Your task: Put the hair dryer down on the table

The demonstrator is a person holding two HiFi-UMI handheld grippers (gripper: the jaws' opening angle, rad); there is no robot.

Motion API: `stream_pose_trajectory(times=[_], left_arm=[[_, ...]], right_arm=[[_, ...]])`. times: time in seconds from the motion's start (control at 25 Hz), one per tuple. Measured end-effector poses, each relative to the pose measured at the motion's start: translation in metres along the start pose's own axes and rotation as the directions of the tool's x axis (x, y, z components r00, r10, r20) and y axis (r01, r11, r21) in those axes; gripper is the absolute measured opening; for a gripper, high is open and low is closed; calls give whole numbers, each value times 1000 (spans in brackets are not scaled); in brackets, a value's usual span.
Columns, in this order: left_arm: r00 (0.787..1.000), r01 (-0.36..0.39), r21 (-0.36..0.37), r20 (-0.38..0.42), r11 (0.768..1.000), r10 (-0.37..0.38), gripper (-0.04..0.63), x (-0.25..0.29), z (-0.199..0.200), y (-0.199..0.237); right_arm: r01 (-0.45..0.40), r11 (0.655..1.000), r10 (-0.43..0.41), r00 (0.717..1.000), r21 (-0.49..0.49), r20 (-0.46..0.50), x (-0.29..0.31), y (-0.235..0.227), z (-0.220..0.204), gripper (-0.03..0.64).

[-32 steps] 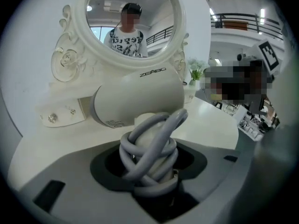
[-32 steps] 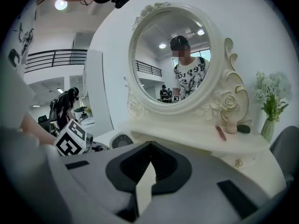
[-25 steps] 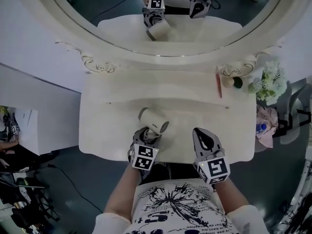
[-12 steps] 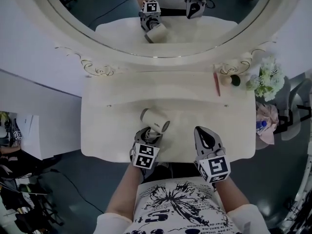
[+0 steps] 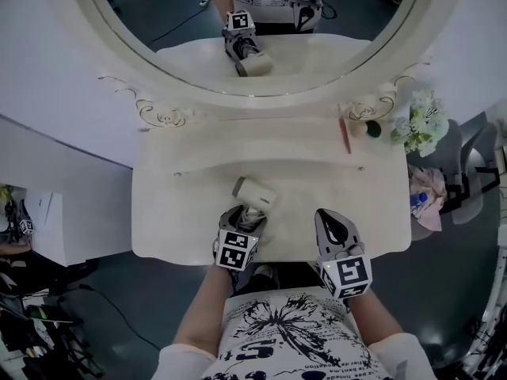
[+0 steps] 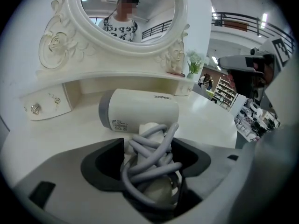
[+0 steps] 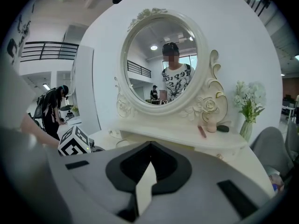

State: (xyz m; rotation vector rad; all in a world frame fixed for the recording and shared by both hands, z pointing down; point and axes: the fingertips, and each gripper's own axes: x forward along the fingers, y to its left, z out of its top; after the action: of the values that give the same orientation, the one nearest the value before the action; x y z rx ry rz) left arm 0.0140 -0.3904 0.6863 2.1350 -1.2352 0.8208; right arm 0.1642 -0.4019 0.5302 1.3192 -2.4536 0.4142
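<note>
Left gripper point(image 6: 149, 146): its jaws have just been opening and now sit spread wide. The cream hair dryer's handle, wrapped in loops of grey rubbery cord point(image 6: 152, 160), is in the gap between them. There's a dark gap on the left side, so it looks loose in there rather than squeezed.

The stubby cream hair dryer with a grey back end point(image 5: 253, 191) lies on its side on the cream-white dressing table point(image 5: 341, 188). It's near the front edge and a bit left of the middle, with the barrel lying across just ahead of the jaws.

Right gripper point(image 7: 149, 146) has its jaws pressed together at the tips with nothing in them. It sits over the table's front edge, to the right of the left one and clear of the dryer.

Further back, the raised shelf holds a slim red stick point(image 5: 344, 134) and a bunch of white flowers point(image 5: 420, 123) at the right end. Behind it all is the big round ornate white-framed mirror point(image 5: 253, 30), which reflects both grippers and the dryer.
</note>
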Motion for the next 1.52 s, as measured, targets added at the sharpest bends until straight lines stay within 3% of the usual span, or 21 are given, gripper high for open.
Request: stream_pose_trajectory(times=[0.2,0.48,0.6,0.76,1.08,1.36,1.52], left_arm=[[999,16,-23,48,1000,-15,304,-8,6,0],[975,30,-25,220,999,-23,291,-59,40,-5],[954,-12,14,300,1000,7,150,-84,60,-3],[927,-49,65,374,997,21,61,-116,81,-6],[856,-56,118,517,991,-13,21,-185,123,-13],[752,-54,95,659,994,-23,21,-251,152,-16],[732,-75,114,681,991,-23,21,-267,153,-16]], right_arm=[[17,1000,-16,1000,-14,14,-11,6,4,12],[1,1000,-1,999,-15,42,-25,23,12,11],[-15,1000,16,997,-20,69,-28,34,18,11],[-27,999,30,994,-27,101,-34,48,27,11],[-36,999,42,984,-41,173,-45,72,47,11],[-44,995,65,967,-86,248,-55,90,69,11],[-62,993,85,962,-96,258,-57,97,77,11]])
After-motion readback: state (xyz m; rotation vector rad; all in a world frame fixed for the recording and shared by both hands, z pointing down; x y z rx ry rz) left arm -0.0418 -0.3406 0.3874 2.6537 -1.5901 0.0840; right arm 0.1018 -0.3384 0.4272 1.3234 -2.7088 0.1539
